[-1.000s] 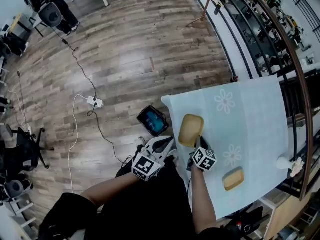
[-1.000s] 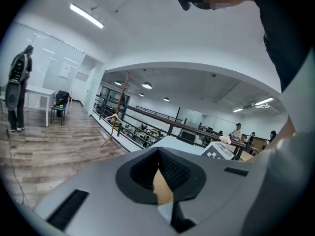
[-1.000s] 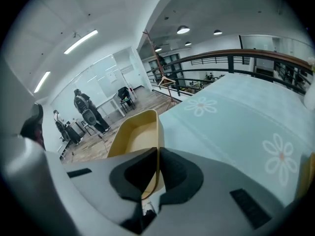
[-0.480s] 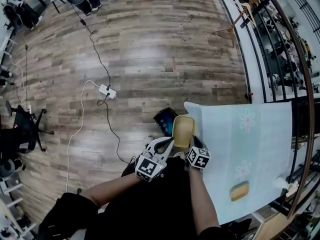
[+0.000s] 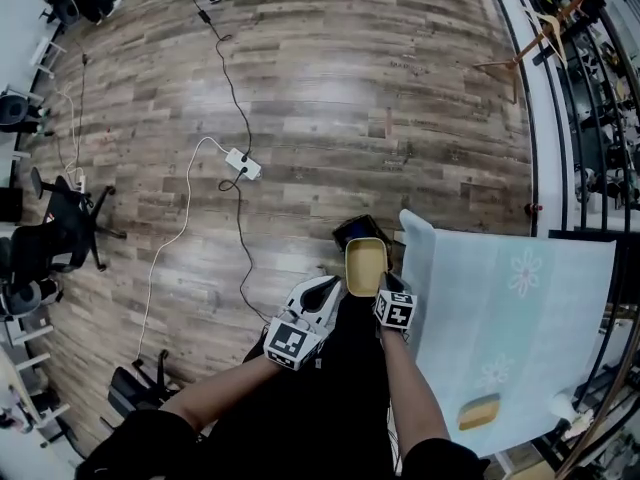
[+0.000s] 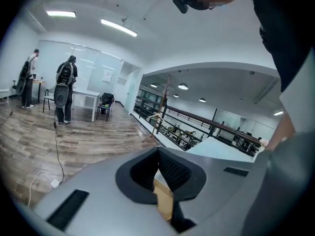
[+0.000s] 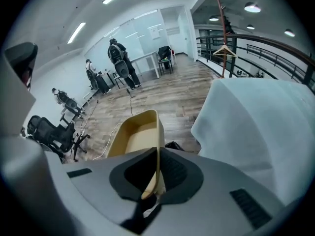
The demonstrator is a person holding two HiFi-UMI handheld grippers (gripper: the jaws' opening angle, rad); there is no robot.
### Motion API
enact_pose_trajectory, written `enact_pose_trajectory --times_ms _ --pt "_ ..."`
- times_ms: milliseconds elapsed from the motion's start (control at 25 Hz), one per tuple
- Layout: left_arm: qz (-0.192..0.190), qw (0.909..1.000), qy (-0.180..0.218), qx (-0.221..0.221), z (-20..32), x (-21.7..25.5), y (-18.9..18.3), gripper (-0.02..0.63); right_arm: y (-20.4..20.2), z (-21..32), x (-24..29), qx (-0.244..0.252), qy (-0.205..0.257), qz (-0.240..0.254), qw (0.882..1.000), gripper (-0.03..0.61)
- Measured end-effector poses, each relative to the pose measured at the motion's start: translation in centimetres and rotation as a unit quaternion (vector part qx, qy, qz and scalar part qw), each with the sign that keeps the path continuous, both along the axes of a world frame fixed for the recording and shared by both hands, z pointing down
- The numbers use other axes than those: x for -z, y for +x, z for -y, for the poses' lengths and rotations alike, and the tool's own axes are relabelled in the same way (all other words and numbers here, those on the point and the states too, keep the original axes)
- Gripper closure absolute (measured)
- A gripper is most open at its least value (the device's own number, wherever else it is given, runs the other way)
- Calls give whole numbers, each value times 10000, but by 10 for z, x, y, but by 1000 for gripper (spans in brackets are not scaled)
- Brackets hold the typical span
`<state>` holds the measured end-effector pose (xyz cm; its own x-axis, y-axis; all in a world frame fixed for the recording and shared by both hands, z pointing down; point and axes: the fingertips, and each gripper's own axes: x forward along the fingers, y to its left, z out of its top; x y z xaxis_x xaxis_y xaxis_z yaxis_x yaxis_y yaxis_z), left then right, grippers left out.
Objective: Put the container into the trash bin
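Your right tongs (image 5: pixel 384 284) clamp the yellow container's (image 5: pixel 365 264) rim beside the trash bin (image 5: pixel 353 231) off the counter's (image 5: pixel 500 318) far-left corner, while your left tongs (image 5: pixel 329 287) sit pressed together, empty.

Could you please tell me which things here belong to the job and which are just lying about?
Job: container, right tongs gripping its wall, trash bin just beyond it.
Lying about: tan dish on the table, power strip, office chair.
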<state>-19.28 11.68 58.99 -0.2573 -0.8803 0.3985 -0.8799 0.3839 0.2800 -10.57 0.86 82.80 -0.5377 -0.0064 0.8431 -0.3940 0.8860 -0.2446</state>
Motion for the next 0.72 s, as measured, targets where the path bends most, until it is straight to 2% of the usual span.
enact_pose_trajectory --times_ms 120,320,560,720 --pt "-99 9994 -144 300 12 -4 -13 603 -10 7 -26 242 -132 -107 9996 537" --pt "-212 9984 -167 503 32 -31 -17 603 -16 17 -68 555 -220 -250 9979 537" --pt "-336 9983 -233 422 36 -49 -11 603 -23 28 -107 747 -250 -317 9964 537" --pt "-500 9965 -490 463 23 -59 -6 603 -31 33 -122 909 -206 -294 9952 537"
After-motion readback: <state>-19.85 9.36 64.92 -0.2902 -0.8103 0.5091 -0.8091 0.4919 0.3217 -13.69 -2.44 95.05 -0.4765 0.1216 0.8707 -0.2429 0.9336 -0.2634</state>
